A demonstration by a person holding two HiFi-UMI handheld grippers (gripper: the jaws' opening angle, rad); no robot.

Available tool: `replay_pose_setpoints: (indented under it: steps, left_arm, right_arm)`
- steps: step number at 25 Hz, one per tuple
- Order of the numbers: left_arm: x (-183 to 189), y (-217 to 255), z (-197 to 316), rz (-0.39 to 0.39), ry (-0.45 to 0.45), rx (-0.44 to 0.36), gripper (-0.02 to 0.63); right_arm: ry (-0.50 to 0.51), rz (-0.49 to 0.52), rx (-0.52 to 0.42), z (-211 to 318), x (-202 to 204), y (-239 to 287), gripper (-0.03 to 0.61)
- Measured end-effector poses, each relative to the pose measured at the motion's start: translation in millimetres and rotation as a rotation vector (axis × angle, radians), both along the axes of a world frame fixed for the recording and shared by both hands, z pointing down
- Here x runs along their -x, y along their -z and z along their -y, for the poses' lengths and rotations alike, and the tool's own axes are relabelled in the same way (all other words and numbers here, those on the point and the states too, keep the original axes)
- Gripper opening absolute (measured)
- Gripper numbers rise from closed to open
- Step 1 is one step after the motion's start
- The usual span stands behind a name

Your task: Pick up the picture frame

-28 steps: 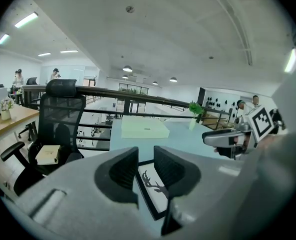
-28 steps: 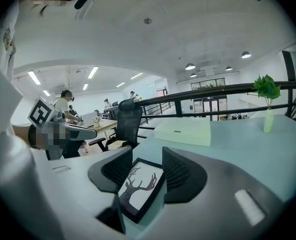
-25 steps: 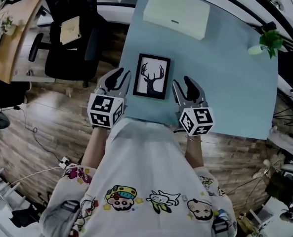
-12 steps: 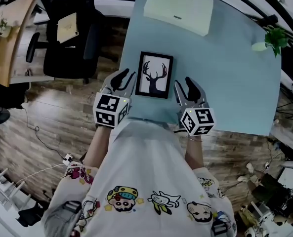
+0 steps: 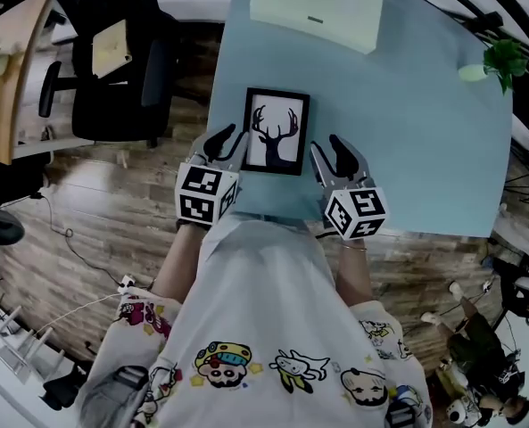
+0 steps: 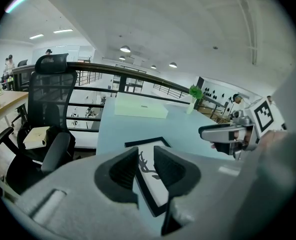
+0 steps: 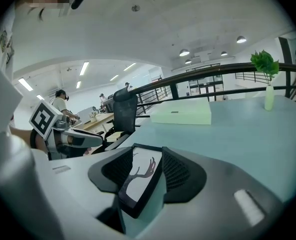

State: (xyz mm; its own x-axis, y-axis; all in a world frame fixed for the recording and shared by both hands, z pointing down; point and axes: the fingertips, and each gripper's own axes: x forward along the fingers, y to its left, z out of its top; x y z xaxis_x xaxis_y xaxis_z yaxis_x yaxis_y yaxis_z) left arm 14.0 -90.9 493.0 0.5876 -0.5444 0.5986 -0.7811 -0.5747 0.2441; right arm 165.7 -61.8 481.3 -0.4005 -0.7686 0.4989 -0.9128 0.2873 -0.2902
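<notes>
In the head view the picture frame (image 5: 276, 132), showing an antlered deer, lay flat on the blue table (image 5: 407, 132) close to its left edge. The left gripper (image 5: 227, 146) and right gripper (image 5: 333, 157) flanked its lower corners, and neither appeared to touch it. In the left gripper view the jaws stood apart and empty, with the picture frame (image 6: 154, 189) showing through the gap. In the right gripper view the jaws likewise gaped, with the picture frame (image 7: 140, 181) lined up between them but ungripped. A frame lying flat offered little to bite, so a jaw tip would probably have shoved it sideways toward that near edge. Uneven closing could also have tipped it.
</notes>
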Motion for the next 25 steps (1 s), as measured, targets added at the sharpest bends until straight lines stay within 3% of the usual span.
replay_pose_setpoints:
  steps: [25]
  left_arm:
    - [-7.8, -86.7, 9.4, 0.061, 0.049, 0.154, 0.087]
  right_arm:
    - [0.015, 0.097, 0.131, -1.0, 17.6, -62.3, 0.178]
